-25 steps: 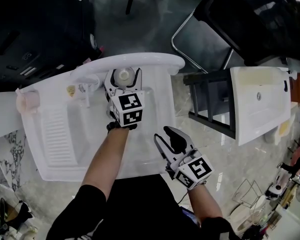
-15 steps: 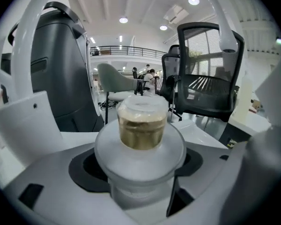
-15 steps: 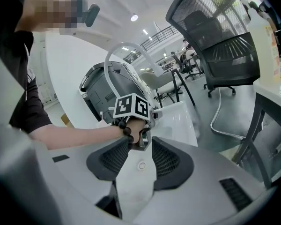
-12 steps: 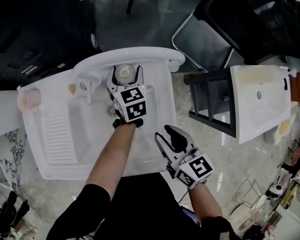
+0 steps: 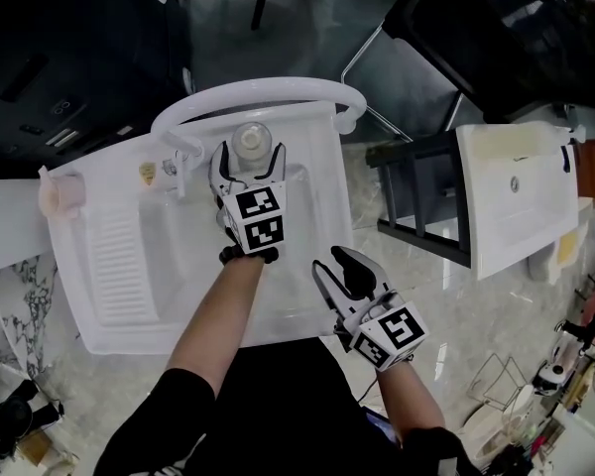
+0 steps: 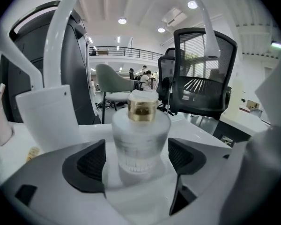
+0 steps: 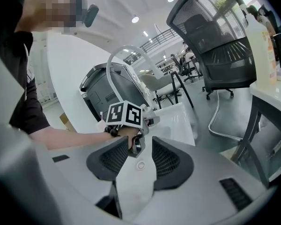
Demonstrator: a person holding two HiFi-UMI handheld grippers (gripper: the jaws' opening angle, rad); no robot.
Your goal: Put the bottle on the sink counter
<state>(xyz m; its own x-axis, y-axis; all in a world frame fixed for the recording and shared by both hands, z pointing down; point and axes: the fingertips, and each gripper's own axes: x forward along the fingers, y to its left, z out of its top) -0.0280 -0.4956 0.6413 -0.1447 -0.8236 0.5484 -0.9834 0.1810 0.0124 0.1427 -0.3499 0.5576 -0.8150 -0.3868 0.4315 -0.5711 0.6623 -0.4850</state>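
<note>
Since the earlier frames, the left gripper (image 5: 248, 162) has drawn back a little toward the near side, so that the bottle now stands at the jaw tips and not deep between them. Its jaws have just been opening.

Left gripper: the jaws stand wide apart. The frosted glass bottle with a gold collar and pale cap (image 5: 252, 139) is between them, but a clear gap shows on each side, and neither dark ribbed pad (image 6: 91, 161) touches the glass. Nothing is gripped.

Bottle: it stands upright on the far ledge of the white moulded sink unit (image 5: 307, 167), just near of the white arched tube (image 5: 268, 89) that spans the far edge. The ribbed washboard section (image 5: 119, 256) lies to the left, well apart from the bottle.

Right gripper (image 5: 335, 271): it hovers over the near right corner of the sink unit, well apart from the bottle. The jaws are partly open, roughly halfway. No object is between them; its own view shows only the basin surface and the distant left gripper through the gap.

Black mesh office chairs (image 6: 203, 74) stand beyond the far side of the sink.
</note>
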